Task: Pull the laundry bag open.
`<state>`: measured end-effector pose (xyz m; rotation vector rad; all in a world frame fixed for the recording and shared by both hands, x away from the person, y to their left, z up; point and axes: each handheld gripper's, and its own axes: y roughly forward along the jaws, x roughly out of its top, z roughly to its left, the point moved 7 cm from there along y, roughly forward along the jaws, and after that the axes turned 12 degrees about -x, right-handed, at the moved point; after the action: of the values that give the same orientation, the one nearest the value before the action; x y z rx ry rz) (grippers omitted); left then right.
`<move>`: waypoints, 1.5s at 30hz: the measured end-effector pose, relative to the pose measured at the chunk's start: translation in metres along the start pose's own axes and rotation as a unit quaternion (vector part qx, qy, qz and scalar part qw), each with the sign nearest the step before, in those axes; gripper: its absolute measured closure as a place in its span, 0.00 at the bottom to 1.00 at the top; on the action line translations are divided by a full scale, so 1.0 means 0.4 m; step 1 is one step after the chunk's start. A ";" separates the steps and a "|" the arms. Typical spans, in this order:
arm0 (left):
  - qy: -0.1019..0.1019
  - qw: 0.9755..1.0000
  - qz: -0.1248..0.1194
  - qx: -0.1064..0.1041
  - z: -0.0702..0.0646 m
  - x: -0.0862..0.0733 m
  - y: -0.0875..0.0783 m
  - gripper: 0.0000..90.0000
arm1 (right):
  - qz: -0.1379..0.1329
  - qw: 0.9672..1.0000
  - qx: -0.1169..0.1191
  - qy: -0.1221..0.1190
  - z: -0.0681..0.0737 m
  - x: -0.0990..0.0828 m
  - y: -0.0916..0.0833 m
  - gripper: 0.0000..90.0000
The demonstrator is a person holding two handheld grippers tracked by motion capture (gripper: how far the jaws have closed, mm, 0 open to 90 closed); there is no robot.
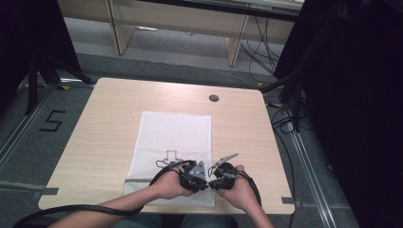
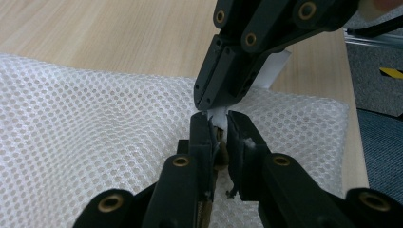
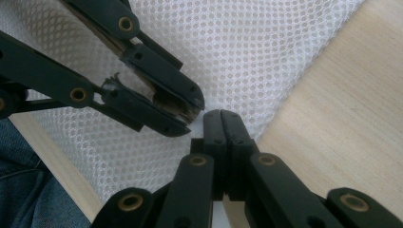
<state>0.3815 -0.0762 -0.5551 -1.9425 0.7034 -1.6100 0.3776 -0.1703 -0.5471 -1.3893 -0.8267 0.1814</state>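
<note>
Nearest the lens in the left gripper view, the left gripper [image 2: 218, 124] is showing its two black jaws drawn close together with a narrow gap, and a small white tab [image 2: 218, 116] of the bag is sitting pinched between their tips. Just ahead of those tips the right gripper [image 2: 209, 97] is coming down from above, its own tips almost touching the same tab, with a white strip [image 2: 273, 71] sticking out behind it. In the right gripper view the right gripper's jaws are pressed fully together; whether any fabric is caught between them I cannot tell. The white mesh bag [image 1: 173, 142] is lying flat on the pale wooden surface [image 1: 104, 123], spreading away beyond and to the left of the left jaws, while its right edge is running just beside the right jaws, with bare wood opening out past it. In the high view both hands, the left hand [image 1: 168, 185] and the right hand [image 1: 240, 190], are meeting over the bag's near right corner, close to the near edge of the surface. Wide bare wood is lying to either side of the bag and beyond its far edge, up to a small round grommet [image 1: 214, 98].
</note>
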 end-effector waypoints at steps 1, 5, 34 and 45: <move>-0.003 1.000 0.000 -0.002 0.000 0.000 0.000 0.90 | 0.001 1.000 0.000 0.001 0.000 0.000 0.000 1.00; -0.013 1.000 0.009 0.002 -0.001 0.001 -0.001 0.91 | -0.003 1.000 0.000 -0.003 -0.001 0.001 0.001 1.00; -0.040 0.999 -0.013 -0.001 -0.005 -0.005 -0.033 0.91 | 0.005 1.000 -0.005 -0.022 -0.001 0.005 0.002 1.00; -0.039 0.999 -0.011 -0.002 -0.004 -0.007 -0.036 0.91 | 0.013 1.000 -0.006 -0.006 0.002 0.002 0.000 1.00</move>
<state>0.3804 -0.0640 -0.5470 -2.0098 0.6566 -1.5376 0.3777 -0.1691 -0.5466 -1.4117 -0.8199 0.2053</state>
